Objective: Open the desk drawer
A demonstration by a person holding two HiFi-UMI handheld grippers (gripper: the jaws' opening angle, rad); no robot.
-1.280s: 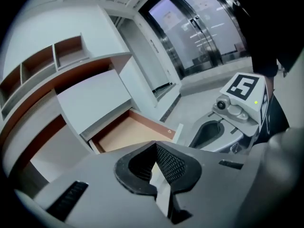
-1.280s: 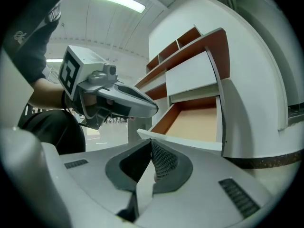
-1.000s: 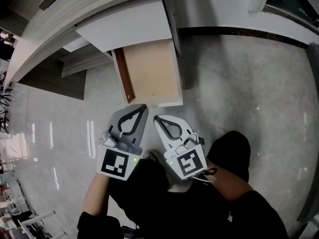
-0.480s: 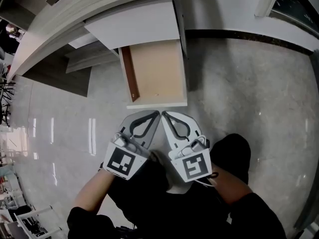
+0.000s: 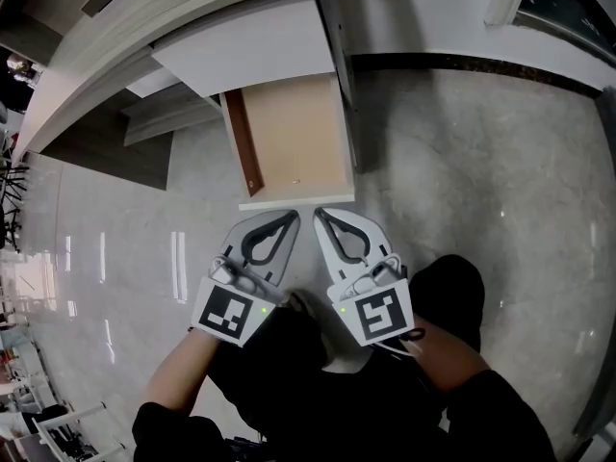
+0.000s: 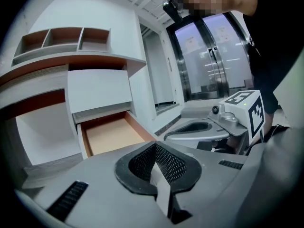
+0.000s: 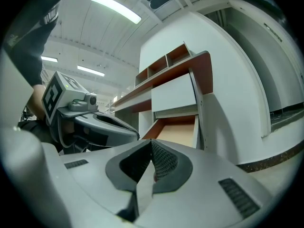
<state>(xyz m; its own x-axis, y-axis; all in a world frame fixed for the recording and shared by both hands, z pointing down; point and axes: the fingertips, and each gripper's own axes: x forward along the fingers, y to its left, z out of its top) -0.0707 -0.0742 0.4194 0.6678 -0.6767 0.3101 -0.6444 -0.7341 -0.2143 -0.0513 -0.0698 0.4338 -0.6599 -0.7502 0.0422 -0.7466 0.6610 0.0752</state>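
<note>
Desk drawer [image 5: 294, 138] open; left tongs [image 5: 292, 218], right tongs [image 5: 320, 215] near

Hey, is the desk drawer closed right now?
No, in the head view the drawer stands pulled out from under the desk, its tan bottom showing.

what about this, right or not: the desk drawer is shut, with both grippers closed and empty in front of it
No: the drawer is pulled open, as the head view shows. The left gripper and right gripper are closed and empty in front of it.
</note>
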